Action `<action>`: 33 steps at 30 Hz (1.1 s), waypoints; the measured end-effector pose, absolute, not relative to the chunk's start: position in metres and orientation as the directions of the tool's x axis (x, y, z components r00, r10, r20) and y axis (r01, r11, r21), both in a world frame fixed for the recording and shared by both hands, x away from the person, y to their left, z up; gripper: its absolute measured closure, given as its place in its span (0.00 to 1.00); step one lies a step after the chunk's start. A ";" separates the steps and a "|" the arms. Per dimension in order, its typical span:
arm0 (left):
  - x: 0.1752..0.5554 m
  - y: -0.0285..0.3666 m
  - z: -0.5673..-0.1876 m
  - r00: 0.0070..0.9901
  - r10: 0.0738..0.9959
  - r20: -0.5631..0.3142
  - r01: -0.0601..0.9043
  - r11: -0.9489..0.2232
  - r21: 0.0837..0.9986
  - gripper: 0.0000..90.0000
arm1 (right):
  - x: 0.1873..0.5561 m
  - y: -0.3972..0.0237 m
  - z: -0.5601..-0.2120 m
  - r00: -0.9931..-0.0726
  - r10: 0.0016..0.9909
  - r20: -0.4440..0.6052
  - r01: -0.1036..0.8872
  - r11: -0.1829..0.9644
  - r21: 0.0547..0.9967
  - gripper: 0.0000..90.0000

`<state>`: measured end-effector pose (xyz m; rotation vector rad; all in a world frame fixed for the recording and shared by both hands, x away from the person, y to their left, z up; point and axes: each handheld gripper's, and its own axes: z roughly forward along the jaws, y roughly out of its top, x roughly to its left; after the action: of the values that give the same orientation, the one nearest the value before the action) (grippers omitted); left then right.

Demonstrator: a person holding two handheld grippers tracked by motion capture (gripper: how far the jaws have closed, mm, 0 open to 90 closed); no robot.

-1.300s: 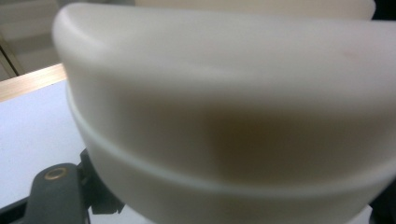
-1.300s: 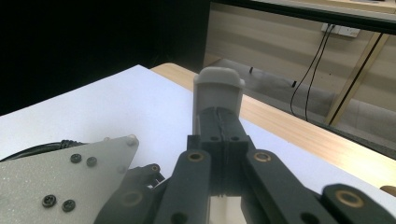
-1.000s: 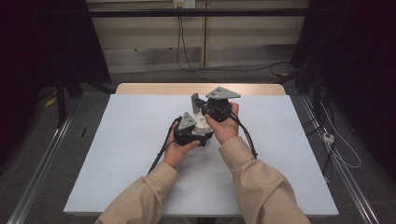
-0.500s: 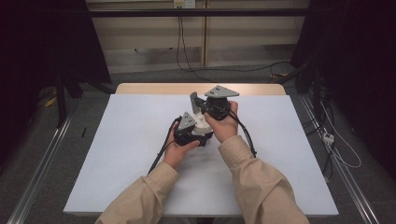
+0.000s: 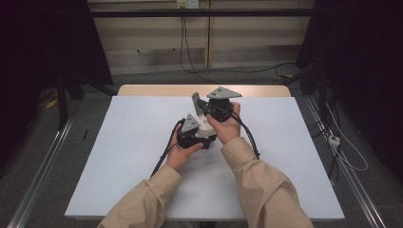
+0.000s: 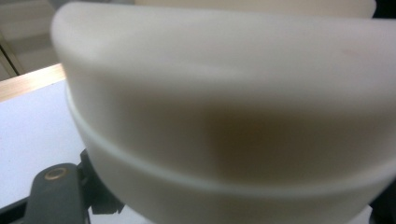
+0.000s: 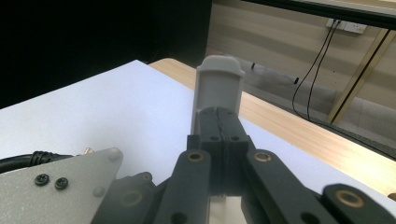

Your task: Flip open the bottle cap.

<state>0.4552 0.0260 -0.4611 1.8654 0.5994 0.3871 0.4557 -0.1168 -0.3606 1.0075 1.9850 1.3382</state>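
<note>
Both hands hold their grippers close together above the middle of the white table (image 5: 119, 156). My right gripper (image 5: 200, 109) points up and left, and in the right gripper view its black jaws meet at the tips (image 7: 219, 122), shut on the foot of a small grey block (image 7: 219, 86) that stands upright beyond them (image 5: 196, 101). My left gripper (image 5: 206, 130) sits just below it, aimed at the right hand. A cream-white rounded piece (image 6: 224, 107) lies right against its camera (image 5: 205, 126), with one black jaw beside it at lower left. The pads are hidden.
The table's wooden far edge (image 5: 157, 90) shows beyond the white top. Metal rails (image 5: 43, 166) run along the floor on both sides. Cables (image 5: 342, 147) lie on the floor at the right and hang down the back wall. Each gripper's black cable (image 5: 164, 154) trails toward the person.
</note>
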 end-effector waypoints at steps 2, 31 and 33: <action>0.456 0.026 -0.461 0.827 0.562 -0.021 0.220 -0.289 0.932 0.21 | 0.456 -0.117 -0.361 -0.578 0.816 -0.021 0.283 0.224 0.932 1.00; 0.455 0.026 -0.461 0.818 0.574 -0.029 0.230 -0.280 0.932 0.21 | 0.466 -0.112 -0.367 -0.584 0.812 -0.004 0.312 0.228 0.922 1.00; 0.455 0.026 -0.461 0.819 0.573 -0.027 0.228 -0.282 0.932 0.21 | 0.467 -0.112 -0.367 -0.581 0.814 0.001 0.314 0.223 0.923 1.00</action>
<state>0.4554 0.0256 -0.4613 1.8633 0.6065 0.3778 0.4673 -0.1119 -0.3673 1.0363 2.0111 1.3405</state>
